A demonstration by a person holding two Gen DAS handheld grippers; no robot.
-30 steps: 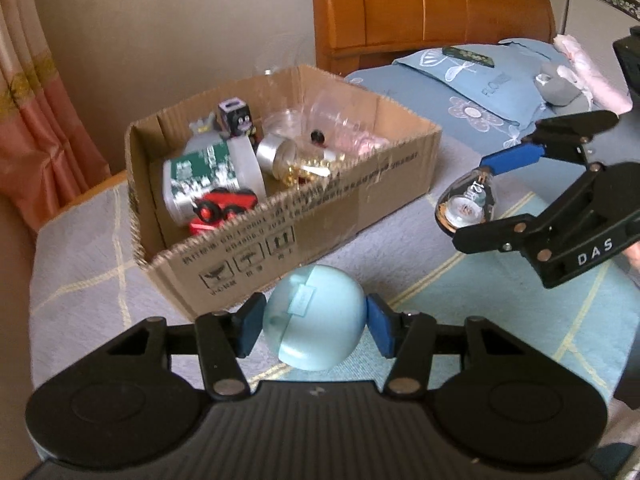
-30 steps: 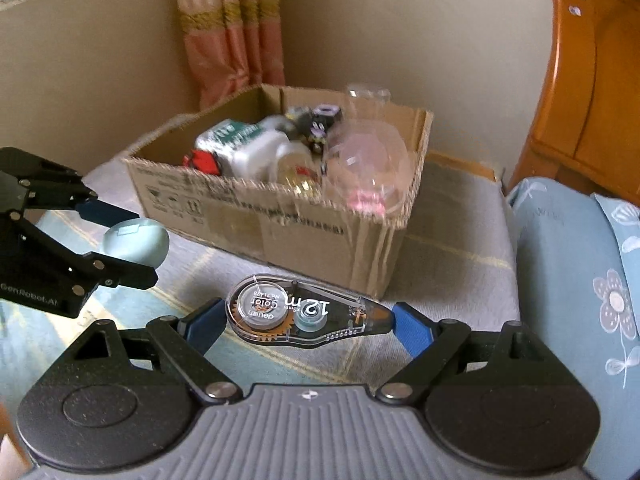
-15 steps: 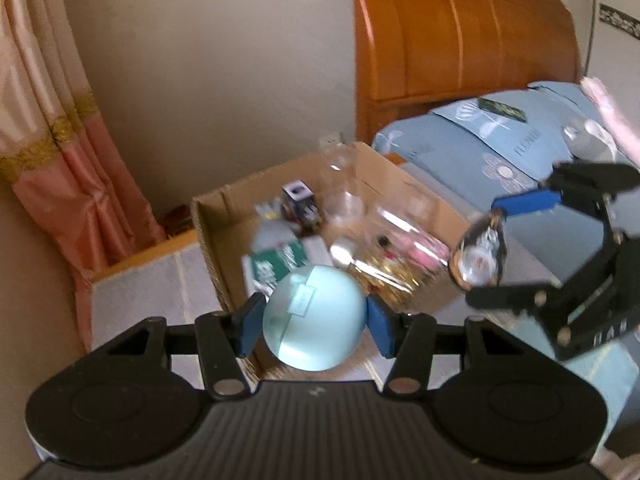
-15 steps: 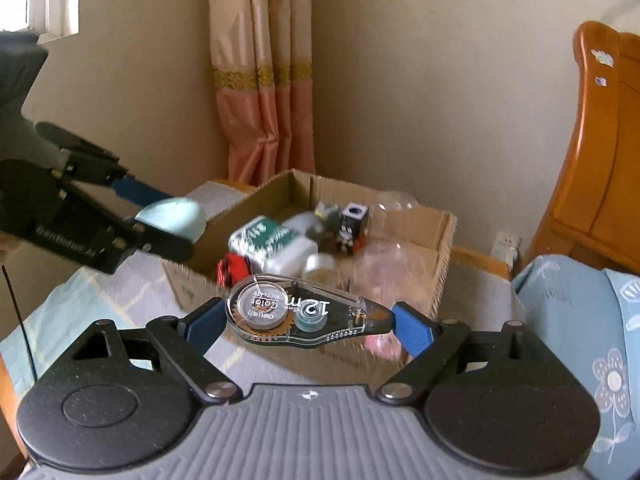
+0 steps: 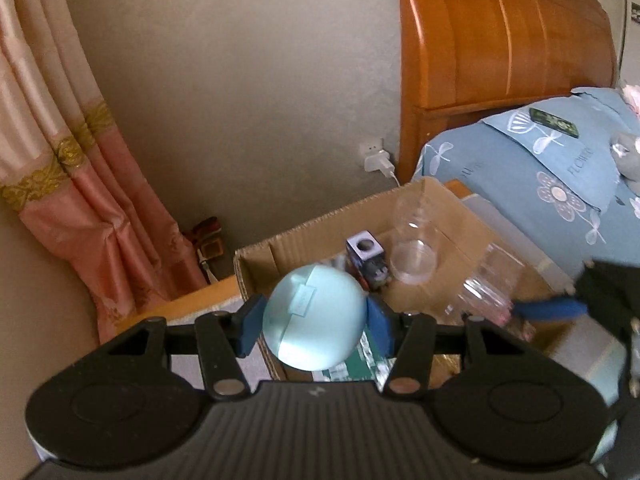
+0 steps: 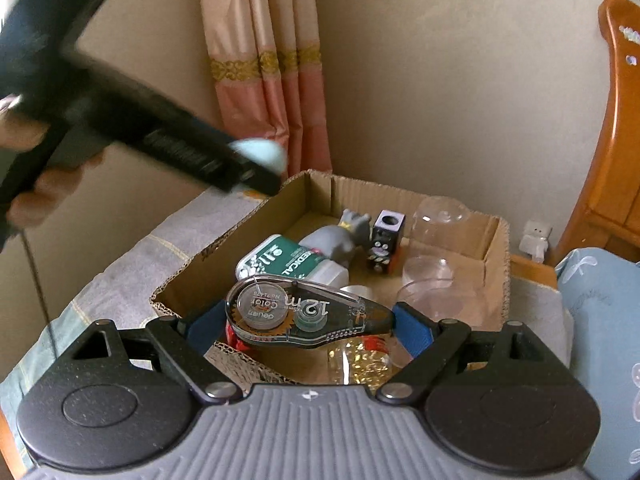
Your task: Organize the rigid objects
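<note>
My left tongs (image 5: 314,322) are clamped on a pale blue ball (image 5: 314,316), one pad on each side, and I hold it in the air above the near left corner of the cardboard box (image 5: 304,226). My right tongs (image 6: 310,322) are clamped lengthwise on a clear correction tape dispenser (image 6: 308,314), poised over the box's near edge.

Beyond the tongs, in the right view, the box (image 6: 494,264) already holds a good load: a green and white medical bottle (image 6: 288,258) at 11 o'clock from the dispenser, a grey figure (image 6: 340,234) at 12, a small black and white toy block (image 6: 384,244) at 1, clear plastic cups (image 6: 430,270) at 2, something gold and glittery at 5.

I judge most of the sorting done. Left for me: lower and release both pieces inside. Whether more things wait outside the box I cannot tell.
</note>
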